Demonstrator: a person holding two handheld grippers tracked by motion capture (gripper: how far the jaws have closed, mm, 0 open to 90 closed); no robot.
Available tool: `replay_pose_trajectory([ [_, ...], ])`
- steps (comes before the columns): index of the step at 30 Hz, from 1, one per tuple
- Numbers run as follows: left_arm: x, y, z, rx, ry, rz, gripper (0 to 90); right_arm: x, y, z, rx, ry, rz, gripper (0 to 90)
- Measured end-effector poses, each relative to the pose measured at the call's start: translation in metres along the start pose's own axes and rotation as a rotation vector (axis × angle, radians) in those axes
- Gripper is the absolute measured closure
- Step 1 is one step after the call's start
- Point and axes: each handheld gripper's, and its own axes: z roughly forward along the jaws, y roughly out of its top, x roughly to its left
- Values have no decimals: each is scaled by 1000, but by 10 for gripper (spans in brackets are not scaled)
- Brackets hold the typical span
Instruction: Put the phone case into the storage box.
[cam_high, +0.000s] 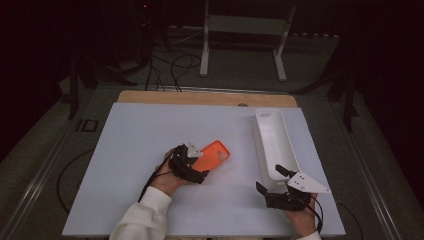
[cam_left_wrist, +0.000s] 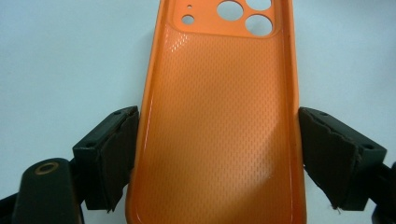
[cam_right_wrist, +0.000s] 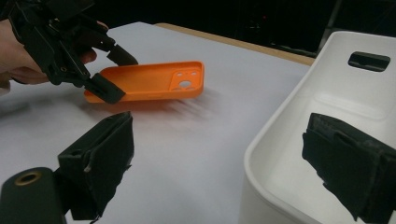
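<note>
From the high view the left gripper (cam_high: 200, 167) sits near the middle of the white table (cam_high: 135, 150), clamped across the near end of an orange phone case (cam_high: 216, 154), while the right gripper (cam_high: 272, 181) rests by the near end of a long white tray (cam_high: 262, 137) at the table's right. The left gripper view adds what the overhead cannot — the case (cam_left_wrist: 219, 121) is turned hollow side towards the camera, its inner face covered in a fine dimpled texture, with round camera cut-outs and a small hole at the far end, and both jaw pads press against its two long edges. The right gripper view shows the side aspect: the case (cam_right_wrist: 154, 81) is raised clear of the table, roughly level with its open side up, gripped at one end by the left gripper (cam_right_wrist: 109, 74) with the person's hand (cam_right_wrist: 18, 56) behind it, a blurred shadow on the surface beneath. In that same view the right gripper's own jaws stand wide apart with nothing between them — one over the bare table, the other inside the rim of the tray (cam_right_wrist: 280, 140), whose far wall has a slot handle. The case looks glossy, bright orange, with raised edges.
</note>
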Motion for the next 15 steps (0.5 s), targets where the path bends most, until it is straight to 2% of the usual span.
replay_pose_trajectory([
  [15,-1,2,-18,-69,18,-5,168,2,6,1,5,18,16,89],
])
